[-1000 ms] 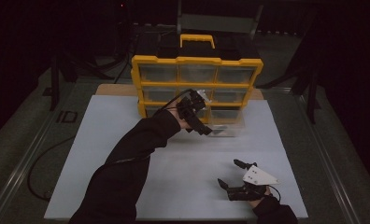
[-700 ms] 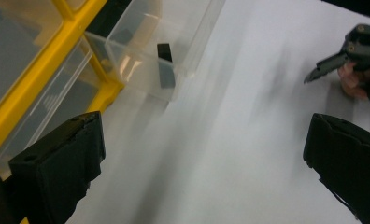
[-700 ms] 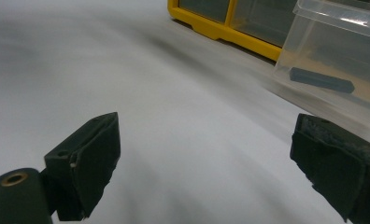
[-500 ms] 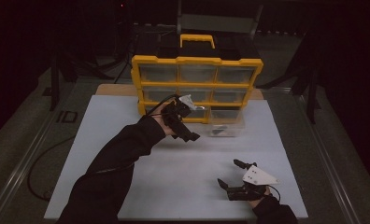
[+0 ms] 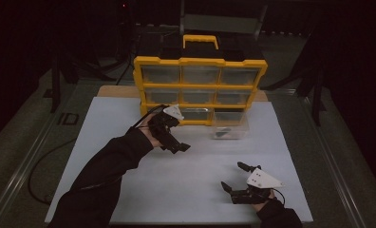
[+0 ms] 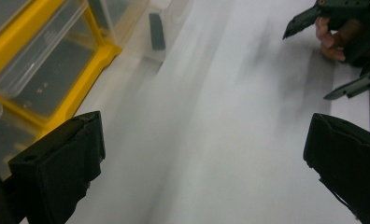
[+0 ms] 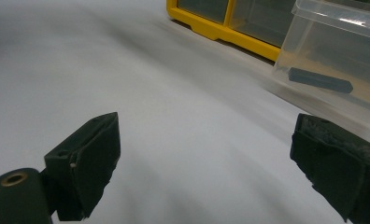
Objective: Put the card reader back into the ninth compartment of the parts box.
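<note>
A yellow drawer cabinet (image 5: 200, 80) stands at the far edge of the white mat. One clear drawer (image 5: 230, 124) sits pulled out on the mat at its lower right, with a dark bar (image 5: 220, 134) inside. My left gripper (image 5: 176, 146) hovers over the mat left of that drawer, open and empty. Its own view shows the wide-apart left gripper (image 6: 197, 163), the dark bar (image 6: 156, 31) and the cabinet (image 6: 80, 65). My right gripper (image 5: 232, 175) rests near the front right, open and empty. The right gripper (image 7: 211, 163) faces the clear drawer (image 7: 342, 70) and the bar (image 7: 319, 80).
The white mat (image 5: 129, 190) covers the table, with bare room across its middle and left. The cabinet has a yellow handle (image 5: 200, 40) on top and shut clear drawers. A cable (image 5: 39, 166) loops on the floor at the left. The other hand's gripper (image 6: 332, 46) appears far off.
My left gripper has drawn back from the pulled-out drawer, moving left and toward the person. The right gripper has stayed put.
</note>
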A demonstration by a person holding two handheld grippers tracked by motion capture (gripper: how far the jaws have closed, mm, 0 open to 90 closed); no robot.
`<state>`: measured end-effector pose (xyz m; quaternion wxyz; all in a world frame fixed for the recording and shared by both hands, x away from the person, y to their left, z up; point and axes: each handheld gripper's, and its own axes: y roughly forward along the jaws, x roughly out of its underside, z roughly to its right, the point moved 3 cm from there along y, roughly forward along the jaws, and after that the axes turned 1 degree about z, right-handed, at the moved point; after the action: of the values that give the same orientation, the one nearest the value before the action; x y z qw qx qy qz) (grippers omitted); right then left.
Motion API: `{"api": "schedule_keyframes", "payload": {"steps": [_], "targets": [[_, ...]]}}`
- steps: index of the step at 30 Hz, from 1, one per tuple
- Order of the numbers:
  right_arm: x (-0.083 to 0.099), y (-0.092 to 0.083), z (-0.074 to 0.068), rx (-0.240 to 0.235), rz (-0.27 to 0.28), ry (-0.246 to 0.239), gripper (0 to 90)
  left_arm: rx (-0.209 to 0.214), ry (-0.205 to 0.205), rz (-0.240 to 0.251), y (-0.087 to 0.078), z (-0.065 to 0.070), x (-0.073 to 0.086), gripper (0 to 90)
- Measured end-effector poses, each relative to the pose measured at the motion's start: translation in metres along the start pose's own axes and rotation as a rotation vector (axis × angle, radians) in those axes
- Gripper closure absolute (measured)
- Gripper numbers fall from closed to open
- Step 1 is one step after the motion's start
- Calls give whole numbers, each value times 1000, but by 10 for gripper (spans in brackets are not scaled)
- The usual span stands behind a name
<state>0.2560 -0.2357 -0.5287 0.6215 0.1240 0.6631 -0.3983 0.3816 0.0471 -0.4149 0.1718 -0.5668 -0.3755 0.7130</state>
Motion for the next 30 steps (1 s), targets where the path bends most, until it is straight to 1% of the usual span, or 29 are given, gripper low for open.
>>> {"api": "schedule_keyframes", "payload": {"steps": [2, 4, 5, 7, 10, 14, 16, 17, 23, 26, 27, 29, 30], "targets": [[0, 0, 0, 0, 0, 1, 87, 0, -8, 0, -2, 0, 7, 2], [0, 0, 0, 0, 0, 0, 87, 0, -8, 0, -2, 0, 7, 1], [0, 0, 0, 0, 0, -2, 87, -4, -16, -5, -3, 1, 18, 1], [0, 0, 0, 0, -1, -1, 87, -4, -27, -1, -4, 3, 24, 1], [0, 0, 0, 0, -2, -3, 87, -4, -20, -14, -5, 8, 35, 1], [0, 0, 0, 1, 0, -2, 87, -8, -33, 3, -9, 12, 47, 1], [0, 0, -1, 2, 0, -3, 87, -8, -33, 3, -9, 12, 47, 2], [0, 0, -1, 2, -2, -1, 87, -13, -38, 9, -14, 15, 58, 1], [-1, 1, -1, 1, -1, -10, 87, -36, -56, 17, -24, 18, 80, 2], [-1, 0, -1, 2, -2, -9, 87, -46, -70, 30, -29, 20, 90, 1], [-1, 0, -1, 4, -6, -15, 87, -49, -75, 36, -30, 20, 94, 2], [-1, 1, -1, 2, -1, -17, 87, -47, -88, 38, -32, 21, 102, 2], [-1, 1, -1, 1, -3, -15, 87, -54, -92, 38, -32, 22, 106, 1]]}}
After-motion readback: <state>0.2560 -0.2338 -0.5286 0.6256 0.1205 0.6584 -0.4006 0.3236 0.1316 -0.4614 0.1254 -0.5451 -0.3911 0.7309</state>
